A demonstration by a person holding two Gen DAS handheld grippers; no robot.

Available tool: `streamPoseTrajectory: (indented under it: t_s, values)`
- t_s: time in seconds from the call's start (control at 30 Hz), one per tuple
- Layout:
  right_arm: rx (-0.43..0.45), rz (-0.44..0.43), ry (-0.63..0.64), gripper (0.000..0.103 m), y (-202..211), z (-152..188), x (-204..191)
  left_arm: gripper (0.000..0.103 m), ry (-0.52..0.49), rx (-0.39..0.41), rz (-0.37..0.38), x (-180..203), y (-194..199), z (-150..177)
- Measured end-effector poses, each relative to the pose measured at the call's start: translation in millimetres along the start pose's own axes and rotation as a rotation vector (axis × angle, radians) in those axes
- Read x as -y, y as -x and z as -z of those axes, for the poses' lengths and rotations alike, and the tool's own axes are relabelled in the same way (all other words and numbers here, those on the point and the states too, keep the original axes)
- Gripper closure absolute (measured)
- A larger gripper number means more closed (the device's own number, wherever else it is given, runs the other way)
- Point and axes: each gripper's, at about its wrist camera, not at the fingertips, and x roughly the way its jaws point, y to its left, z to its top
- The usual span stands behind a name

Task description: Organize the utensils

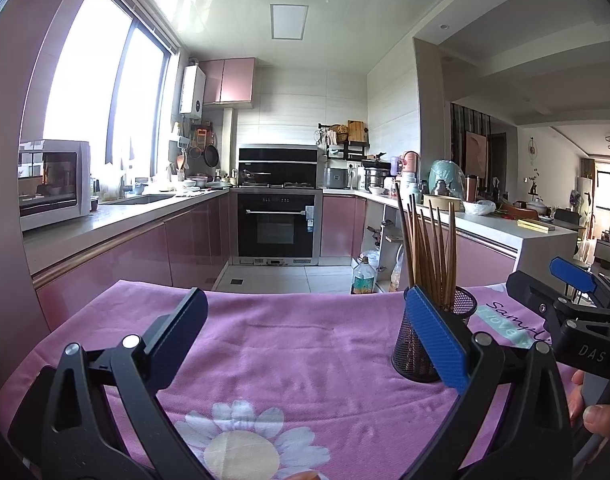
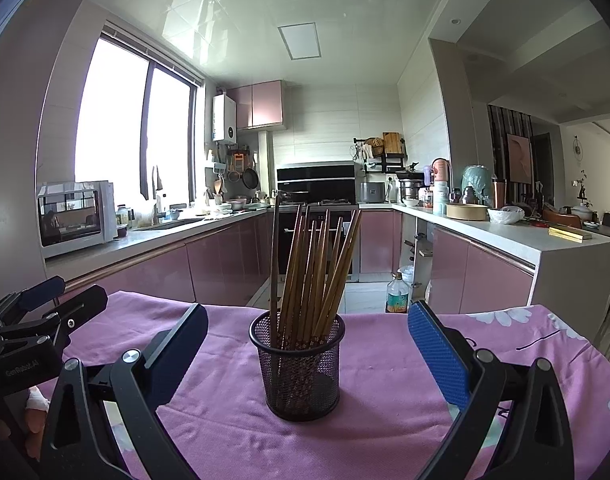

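Black wire-mesh cup (image 2: 300, 368), round, upright on pink cloth-covered surface (image 2: 369, 400), centred in right wrist view, off to the right in left wrist view (image 1: 415, 354). Filled with bundle of brown wooden chopsticks (image 2: 317, 276), all standing tips-down, fanning out and leaning mostly rightward above the rim. One darker, longer stick (image 2: 273, 264) at left edge of the bundle, nearly vertical. Lower ends visible through the mesh. Cup base flat on the cloth, not tilted.

Left claw (image 1: 305, 328) and right claw (image 2: 307, 344) agape, seemingly level.
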Motion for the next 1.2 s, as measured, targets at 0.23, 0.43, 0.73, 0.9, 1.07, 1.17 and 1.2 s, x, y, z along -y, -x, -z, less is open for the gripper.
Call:
streamPoseTrajectory:
  t_s: [0.23, 0.43, 0.73, 0.9, 1.07, 1.17, 1.2]
  values:
    - [0.003, 0.001, 0.0, 0.006, -0.2, 0.1, 0.8, 0.006, -0.004, 0.004, -0.001, 1.2, 0.0, -0.3]
    - [0.002, 0.001, -0.001, 0.006, -0.3, 0.2, 0.8, 0.005, -0.004, 0.007, -0.001, 2.2, -0.4, -0.8]
    - [0.005, 0.002, -0.001, 0.006, -0.2, 0.4, 0.9, 0.006, -0.003, 0.005, 0.0, 2.5, 0.0, -1.1]
    - [0.004, 0.002, -0.003, 0.006, 0.4, 0.6, 0.7, 0.005, -0.004, 0.005, 0.0, 2.6, -0.3, -1.0]
    - [0.005, 0.002, -0.001, 0.006, 0.0, 0.5, 0.8, 0.006, -0.002, 0.004, 0.002, 2.5, -0.3, -1.0]
    - [0.004, 0.003, -0.001, 0.006, 0.2, 0.5, 0.7, 0.006, -0.004, 0.004, 0.001, 3.0, -1.0, -1.1]
    - [0.004, 0.002, -0.002, 0.006, 0.3, 0.5, 0.8, 0.006, -0.004, 0.004, 0.001, 2.8, -0.5, -1.0]
